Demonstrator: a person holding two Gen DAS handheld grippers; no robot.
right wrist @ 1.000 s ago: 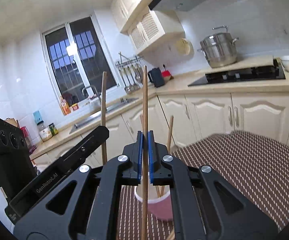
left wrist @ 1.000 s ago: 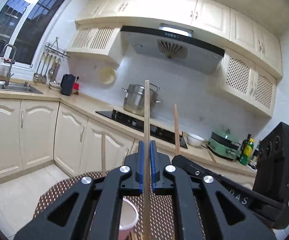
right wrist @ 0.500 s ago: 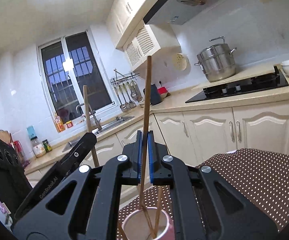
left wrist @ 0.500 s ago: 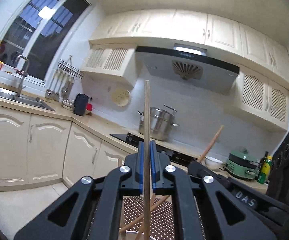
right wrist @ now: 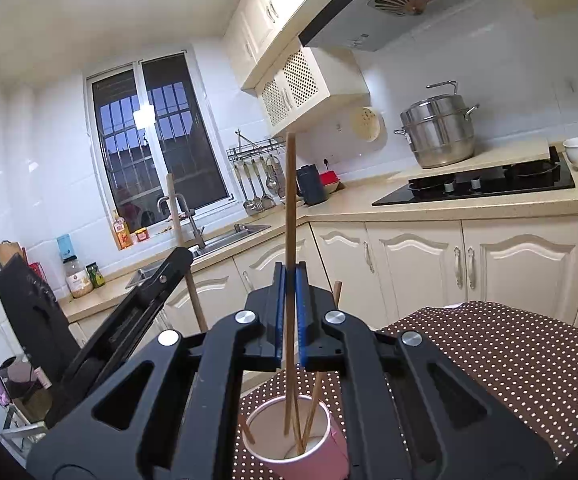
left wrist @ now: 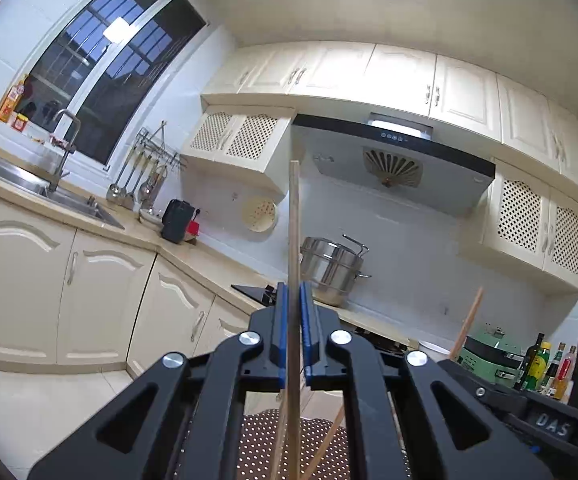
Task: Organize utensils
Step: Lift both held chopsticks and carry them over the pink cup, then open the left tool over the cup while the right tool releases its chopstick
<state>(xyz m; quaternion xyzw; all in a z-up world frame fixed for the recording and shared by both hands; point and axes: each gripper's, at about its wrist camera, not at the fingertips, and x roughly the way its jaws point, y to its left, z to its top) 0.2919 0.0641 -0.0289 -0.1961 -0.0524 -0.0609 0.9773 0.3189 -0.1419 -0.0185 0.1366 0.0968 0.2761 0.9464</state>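
Wooden chopsticks [right wrist: 290, 240] upright, lower ends in pink paper cup [right wrist: 313, 456] (polka-dot cloth)

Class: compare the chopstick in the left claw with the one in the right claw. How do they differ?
The left claw's chopstick looks paler; the right claw's chopstick is browner. The right one's lower end dips into the pink cup; where the left one ends is hidden. Both stand upright, pinched between blue pads.

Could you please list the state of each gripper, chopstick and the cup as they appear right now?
Left gripper: shut on a chopstick.
Left chopstick: clamped, near upright.
Right gripper: shut on a chopstick.
Right chopstick: clamped, near upright, lower end inside the cup.
Pink cup: upright on the dotted tablecloth, holding several chopsticks.
Loose chopsticks in cup: leaning against the rim.
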